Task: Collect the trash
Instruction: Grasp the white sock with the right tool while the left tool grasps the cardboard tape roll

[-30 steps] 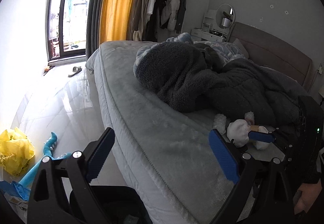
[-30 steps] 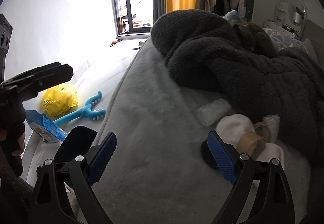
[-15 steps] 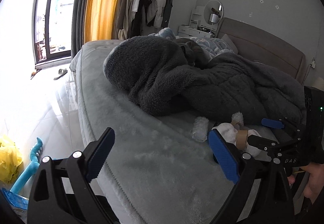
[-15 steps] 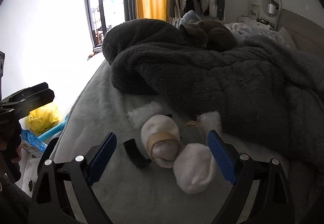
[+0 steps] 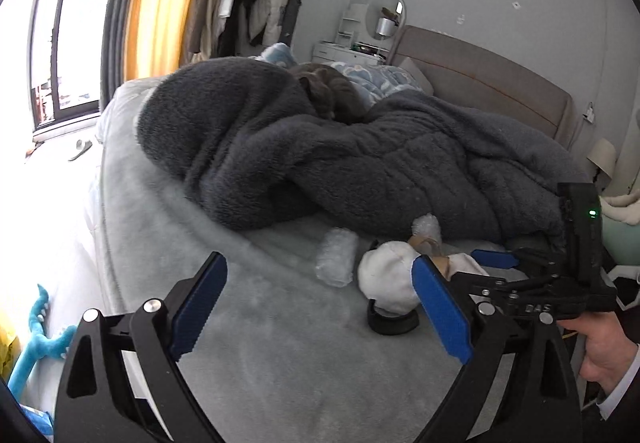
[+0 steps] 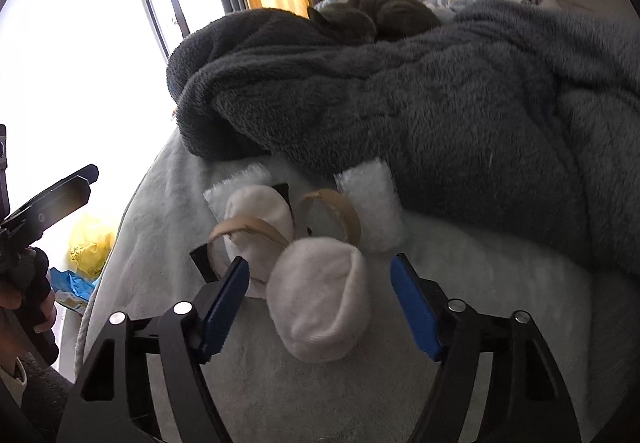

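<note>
A small heap of trash lies on the grey bed beside the blanket. It holds two white round pads (image 6: 320, 299) (image 6: 256, 215), brown tape rings (image 6: 344, 211), bubble-wrap pieces (image 6: 376, 203) and a black curved piece (image 5: 392, 323). My right gripper (image 6: 318, 275) straddles the nearer white pad. Its jaws are closing, and a gap still shows on both sides of the pad. From the left wrist the same heap shows, with a white pad (image 5: 388, 275) and bubble wrap (image 5: 336, 257). My left gripper (image 5: 318, 267) hovers open and empty short of the heap.
A thick dark grey blanket (image 5: 320, 155) is bunched just behind the heap, with a grey cat (image 6: 372, 17) curled on top. On the floor left of the bed lie a yellow bag (image 6: 90, 243), a blue packet (image 6: 76, 283) and a blue toy (image 5: 36, 335).
Both grippers have moved in over the bed towards the heap. The right one now has the near white pad between its fingers, which stand closer together than before.
</note>
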